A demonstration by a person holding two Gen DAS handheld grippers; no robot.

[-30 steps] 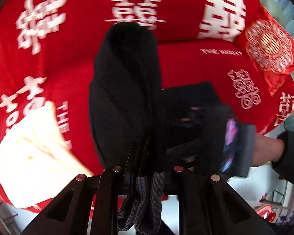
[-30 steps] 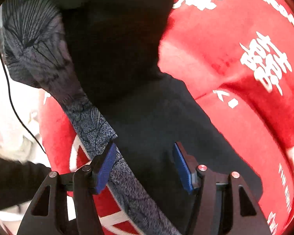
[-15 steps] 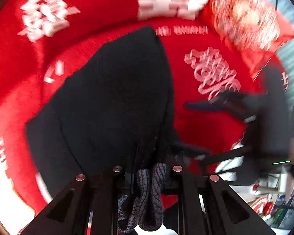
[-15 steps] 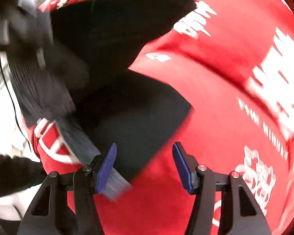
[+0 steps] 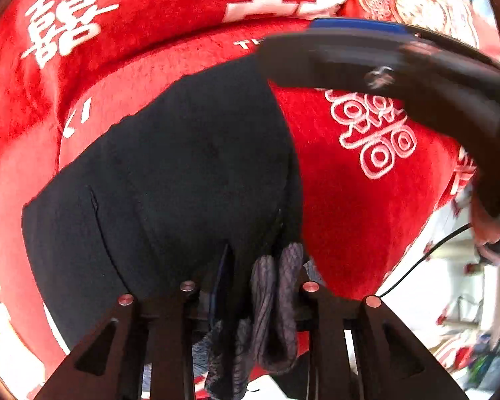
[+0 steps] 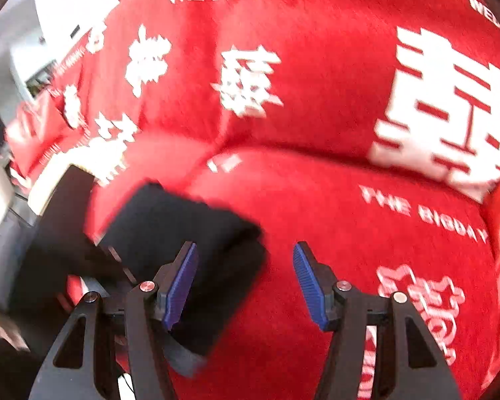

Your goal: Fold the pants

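Left gripper (image 5: pixel 250 286) jaws opening, grey waistband (image 5: pixel 276 303) still bunched between them. Black pants (image 5: pixel 183 173) folded compact on red blanket (image 5: pixel 366 200). Right gripper (image 6: pixel 246 280) jaws wide, empty. Fold near done; release, tidy left.

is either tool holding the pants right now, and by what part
The left tool, its jaws opening, has the grey patterned waistband of the black pants between them. The right tool is open and holds nothing.
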